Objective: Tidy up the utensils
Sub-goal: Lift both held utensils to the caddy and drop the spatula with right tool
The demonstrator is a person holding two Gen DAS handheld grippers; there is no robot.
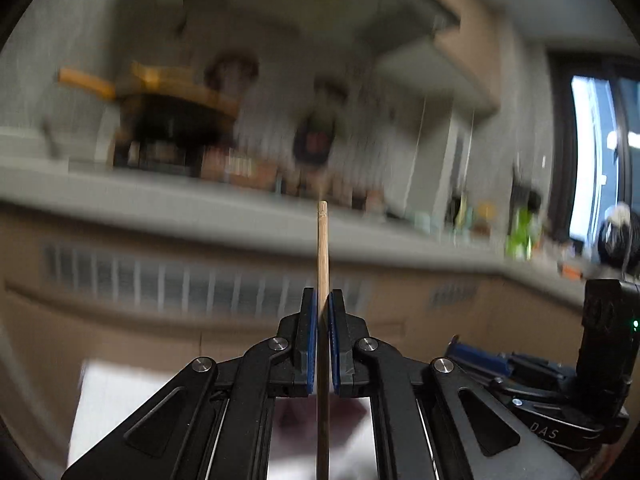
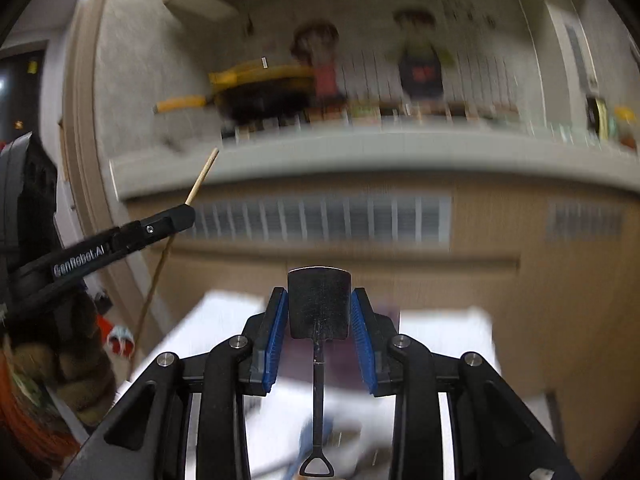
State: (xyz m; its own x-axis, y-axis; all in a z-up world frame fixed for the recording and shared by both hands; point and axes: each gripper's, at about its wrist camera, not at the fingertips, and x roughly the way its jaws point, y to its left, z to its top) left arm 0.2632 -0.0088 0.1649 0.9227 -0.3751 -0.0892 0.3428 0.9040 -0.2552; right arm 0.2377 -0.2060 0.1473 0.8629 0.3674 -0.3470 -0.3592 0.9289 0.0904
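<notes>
A long grey tabletop (image 2: pixel 360 152) runs across both of my views, blurred, with beige cabinet fronts and slatted vents (image 2: pixel 320 220) below it. On it sits a dark pot with a yellow rim and yellow handle (image 2: pixel 256 92), and beside that a row of small jars and bottles too smeared to identify. A white sheet (image 2: pixel 440 340) lies below my grippers, with something dark reddish on it that I cannot make out.

My right gripper (image 2: pixel 319 312) stands about half open, its blue pads pressed against both side edges of the blade of a small black shovel-shaped utensil (image 2: pixel 319 304). The blade stands upright between the pads, and the thin handle hangs down towards the camera, ending in a triangular loop (image 2: pixel 316 468).

My left gripper (image 1: pixel 322 320) is almost fully closed, pinching a thin wooden chopstick (image 1: pixel 322 248) between its blue pads. The stick stands upright, its blunt tip rising above the fingers and its lower length running down past the bottom of the view. In the right wrist view the same stick (image 2: pixel 204 176) pokes up slantwise out of the left gripper's black fingers (image 2: pixel 168 220) at my left side.
</notes>
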